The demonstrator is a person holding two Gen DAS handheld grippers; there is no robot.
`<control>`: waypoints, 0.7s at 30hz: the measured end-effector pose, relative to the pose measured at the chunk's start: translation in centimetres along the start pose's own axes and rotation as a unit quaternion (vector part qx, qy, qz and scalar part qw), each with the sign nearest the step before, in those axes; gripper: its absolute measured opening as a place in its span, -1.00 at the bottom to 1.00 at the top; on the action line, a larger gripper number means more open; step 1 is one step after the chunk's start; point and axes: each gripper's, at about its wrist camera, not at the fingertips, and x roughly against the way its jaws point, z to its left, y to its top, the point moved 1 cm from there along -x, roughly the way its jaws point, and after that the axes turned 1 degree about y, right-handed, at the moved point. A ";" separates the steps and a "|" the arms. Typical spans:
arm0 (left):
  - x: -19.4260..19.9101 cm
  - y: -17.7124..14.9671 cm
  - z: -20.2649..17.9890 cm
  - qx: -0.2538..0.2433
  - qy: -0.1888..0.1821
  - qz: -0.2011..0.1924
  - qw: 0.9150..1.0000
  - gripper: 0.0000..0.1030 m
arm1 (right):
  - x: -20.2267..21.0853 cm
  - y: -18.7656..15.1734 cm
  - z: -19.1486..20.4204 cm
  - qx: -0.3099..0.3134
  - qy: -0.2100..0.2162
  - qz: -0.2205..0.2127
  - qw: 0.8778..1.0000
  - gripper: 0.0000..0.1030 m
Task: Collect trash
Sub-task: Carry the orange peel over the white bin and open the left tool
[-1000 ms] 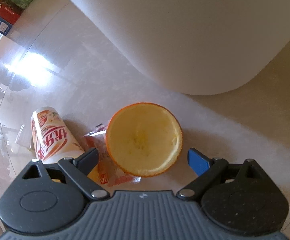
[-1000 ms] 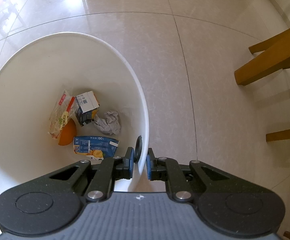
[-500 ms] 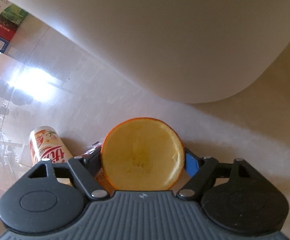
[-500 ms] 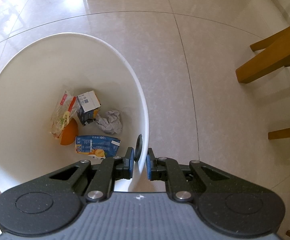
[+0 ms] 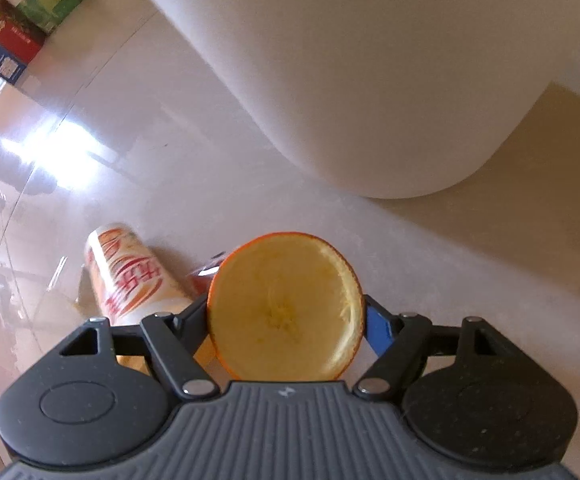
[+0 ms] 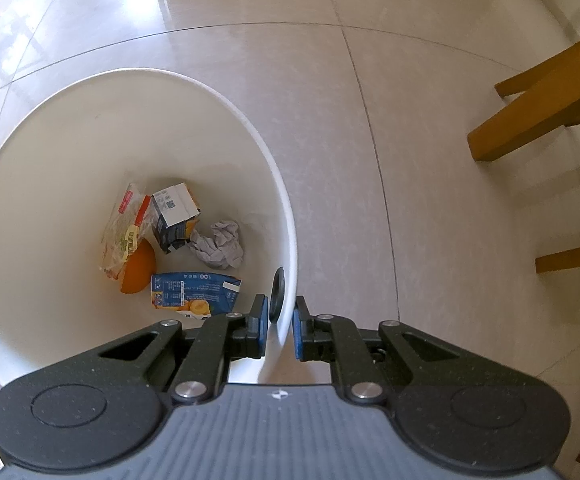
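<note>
**Orange half gripped, bin held ready**

Since a second ago the left gripper (image 5: 285,312) has drawn in around the orange half (image 5: 285,308), which then lay on the floor between wide-open fingers; the fruit now fills the gap, cut face toward the camera, and looks lifted clear of the floor (image 5: 169,160). The jaws are closing, both pads against the rind. The can (image 5: 133,276) lies on its side just left of the fruit, with a red wrapper (image 5: 205,270) peeking out between them; both are left for later.

The right gripper (image 6: 281,322) has not shifted: its jaws are together, pinching the bin (image 6: 285,216) at the near rim, one pad inside the wall and one outside. That hold probably steadies the bin so the other hand can drop trash in. Inside lie a wrapper, cartons, crumpled paper and another orange piece.

From the left view the bin's outer wall stands close ahead, so the fruit must rise above the rim before crossing. The mouth is wide and unobstructed. Chair legs (image 6: 538,112) stand well apart to the right.
</note>
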 end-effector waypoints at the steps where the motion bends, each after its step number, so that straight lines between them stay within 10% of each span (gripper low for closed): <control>1: 0.5 0.0 0.4 0.005 -0.007 0.006 1.000 0.48 | 0.0 0.0 0.0 -0.003 0.000 0.000 1.000 -0.71; 21: 12.9 2.4 12.3 0.131 -0.043 0.021 0.990 0.47 | -0.3 0.9 -0.8 -0.062 0.006 0.009 0.998 -0.77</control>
